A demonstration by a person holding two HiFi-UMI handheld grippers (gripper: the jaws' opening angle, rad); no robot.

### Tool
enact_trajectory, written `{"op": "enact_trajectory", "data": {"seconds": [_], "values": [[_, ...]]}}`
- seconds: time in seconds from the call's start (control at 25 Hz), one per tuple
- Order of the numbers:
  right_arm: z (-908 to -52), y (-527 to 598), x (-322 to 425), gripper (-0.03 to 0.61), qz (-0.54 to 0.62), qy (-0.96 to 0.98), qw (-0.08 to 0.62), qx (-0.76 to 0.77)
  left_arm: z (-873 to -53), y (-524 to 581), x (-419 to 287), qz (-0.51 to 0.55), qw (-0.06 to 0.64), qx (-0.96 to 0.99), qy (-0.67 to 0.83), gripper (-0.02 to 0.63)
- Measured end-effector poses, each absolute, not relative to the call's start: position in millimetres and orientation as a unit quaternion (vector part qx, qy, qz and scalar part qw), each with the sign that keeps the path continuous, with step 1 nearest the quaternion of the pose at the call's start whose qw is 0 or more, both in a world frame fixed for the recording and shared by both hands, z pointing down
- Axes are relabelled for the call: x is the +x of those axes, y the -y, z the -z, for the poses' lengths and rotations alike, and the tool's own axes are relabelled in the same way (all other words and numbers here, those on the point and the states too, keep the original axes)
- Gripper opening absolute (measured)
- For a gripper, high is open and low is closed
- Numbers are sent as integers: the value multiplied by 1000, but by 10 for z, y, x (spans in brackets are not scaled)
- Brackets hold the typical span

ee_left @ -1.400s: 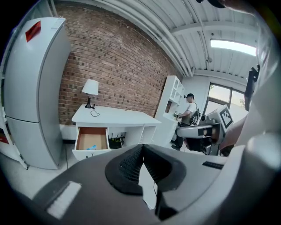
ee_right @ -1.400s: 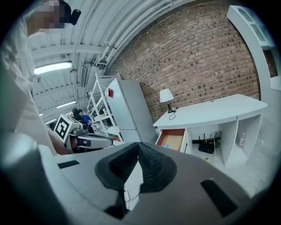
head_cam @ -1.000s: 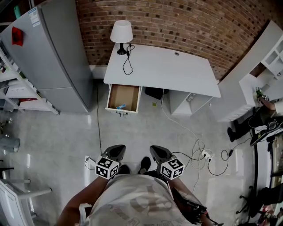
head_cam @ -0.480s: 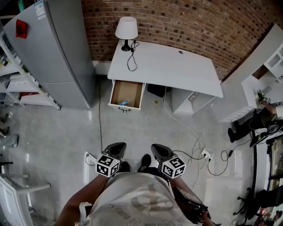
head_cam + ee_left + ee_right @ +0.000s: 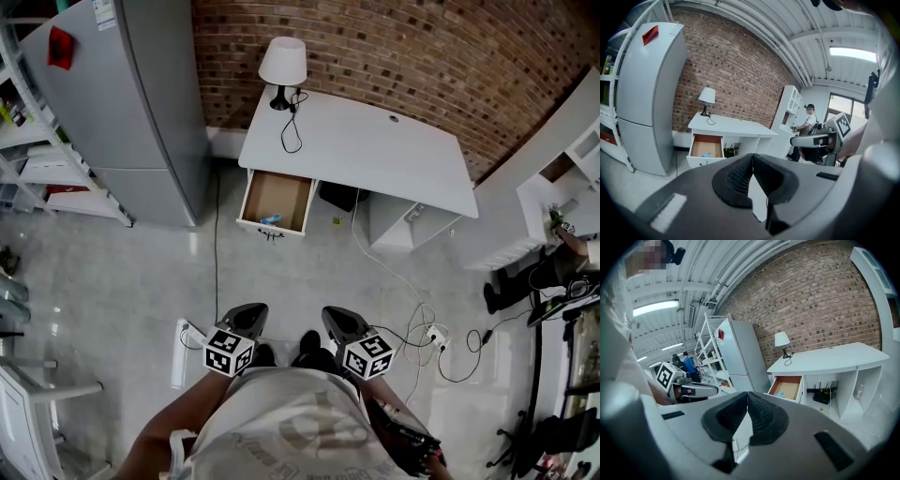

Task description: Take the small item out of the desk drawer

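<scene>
A white desk stands against the brick wall, its left drawer pulled out. A small blue item lies near the drawer's front edge; it also shows as the blue item in the left gripper view and the blue item in the right gripper view. Both grippers are held close to my body, far from the desk. My left gripper is shut, its jaws meeting with nothing between them. My right gripper is shut and empty too.
A grey fridge stands left of the desk, with white shelves beside it. A lamp sits on the desk's left corner. Cables and a power strip lie on the floor to the right. A person sits at far right.
The head view has shifted so the desk, drawer and fridge sit further right in the picture. Both grippers have kept their place and stayed shut.
</scene>
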State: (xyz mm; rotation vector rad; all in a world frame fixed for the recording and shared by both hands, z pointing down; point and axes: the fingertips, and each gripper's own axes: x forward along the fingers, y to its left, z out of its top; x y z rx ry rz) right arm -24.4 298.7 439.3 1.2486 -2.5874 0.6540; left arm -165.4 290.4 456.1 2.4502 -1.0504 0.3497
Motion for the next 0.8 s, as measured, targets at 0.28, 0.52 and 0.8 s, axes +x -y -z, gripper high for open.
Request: {"op": "enact_trajectory", "data": {"seconds": [0.28, 0.52, 0.8], "values": [[-4395, -2914, -288, 6, -221, 874, 100, 421, -4569, -2846, -1714, -122, 227, 886, 385, 6], [-4415, -2846, -340, 6, -222, 872, 101, 425, -4579, -2797, -1783, -125, 228, 886, 385, 8], [-4442, -2884, -418, 6, -224, 873, 105, 421, -4582, -2807, -1834, -130, 227, 885, 384, 7]]}}
